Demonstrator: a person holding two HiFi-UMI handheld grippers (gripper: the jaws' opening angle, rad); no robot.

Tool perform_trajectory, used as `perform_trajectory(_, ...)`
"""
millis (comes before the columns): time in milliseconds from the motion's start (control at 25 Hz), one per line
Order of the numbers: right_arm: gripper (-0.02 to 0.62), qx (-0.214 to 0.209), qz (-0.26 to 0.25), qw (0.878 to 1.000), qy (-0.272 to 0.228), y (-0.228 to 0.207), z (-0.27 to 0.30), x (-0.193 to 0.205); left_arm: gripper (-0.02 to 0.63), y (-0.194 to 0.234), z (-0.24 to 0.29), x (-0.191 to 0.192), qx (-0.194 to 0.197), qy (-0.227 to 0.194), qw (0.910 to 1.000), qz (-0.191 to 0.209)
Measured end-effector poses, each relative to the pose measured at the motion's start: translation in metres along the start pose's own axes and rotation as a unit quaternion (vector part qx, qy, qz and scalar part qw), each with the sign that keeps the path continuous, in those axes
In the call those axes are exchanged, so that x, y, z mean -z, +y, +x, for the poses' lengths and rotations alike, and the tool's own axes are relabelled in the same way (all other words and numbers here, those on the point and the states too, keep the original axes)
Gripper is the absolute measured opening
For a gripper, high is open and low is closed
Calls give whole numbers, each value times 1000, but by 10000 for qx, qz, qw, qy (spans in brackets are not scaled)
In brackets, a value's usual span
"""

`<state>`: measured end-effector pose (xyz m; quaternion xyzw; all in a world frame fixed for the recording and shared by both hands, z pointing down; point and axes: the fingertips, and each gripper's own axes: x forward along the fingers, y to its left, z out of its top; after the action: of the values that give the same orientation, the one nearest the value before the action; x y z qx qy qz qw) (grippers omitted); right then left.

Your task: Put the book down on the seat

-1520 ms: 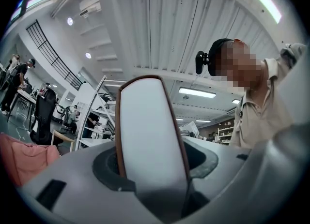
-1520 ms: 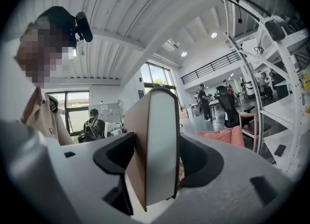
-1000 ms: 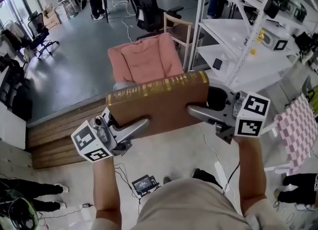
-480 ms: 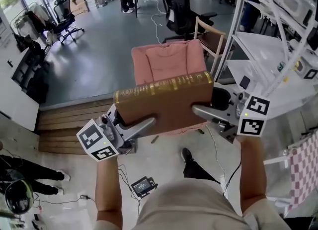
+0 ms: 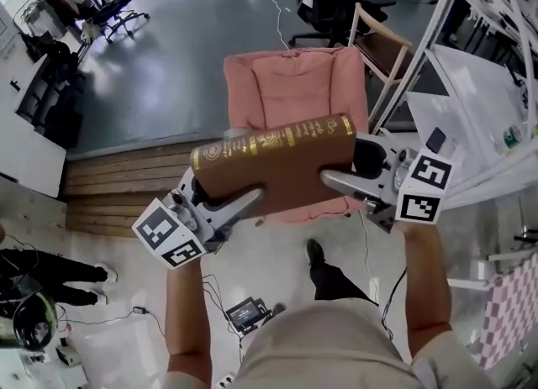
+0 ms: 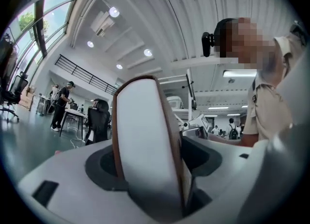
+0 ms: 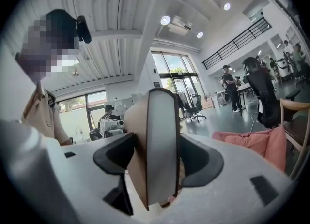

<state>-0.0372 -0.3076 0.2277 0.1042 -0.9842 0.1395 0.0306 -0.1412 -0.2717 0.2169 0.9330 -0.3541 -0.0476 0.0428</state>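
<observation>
- A second ago the pink armchair (image 5: 286, 85) sat well ahead of me. Now the view has closed in on it, and the book (image 5: 277, 169) hangs directly over the armchair's lower part.
- The book is in the air between my two grippers, spine with its gilt bands upward, tilted so its right end rides higher. It is not yet resting on the cushion, most of which it hides from my head view.
- The left gripper (image 5: 239, 207) has the book's left end between its jaws, and those jaws are opening. In its own view the covers still look seated in the slot.
- The right gripper (image 5: 336, 181) is clamped on the other end, both jaws hard against the covers.
- My read: the carry is nearly done and lowering comes next. With the left side loosening early, I'd worry about that end sagging before the book touches the cushion.
</observation>
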Motion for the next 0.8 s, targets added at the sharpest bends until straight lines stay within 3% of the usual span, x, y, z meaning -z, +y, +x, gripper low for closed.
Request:
perform_trajectory(440, 284, 85, 508, 9985, 203, -86, 27, 59, 327, 70, 40, 78, -294, 405, 9969, -601)
perform_trajectory(800, 285, 239, 1032, 9925, 616, -175, 47, 144, 341, 131, 80, 184, -450, 963, 9857, -1311)
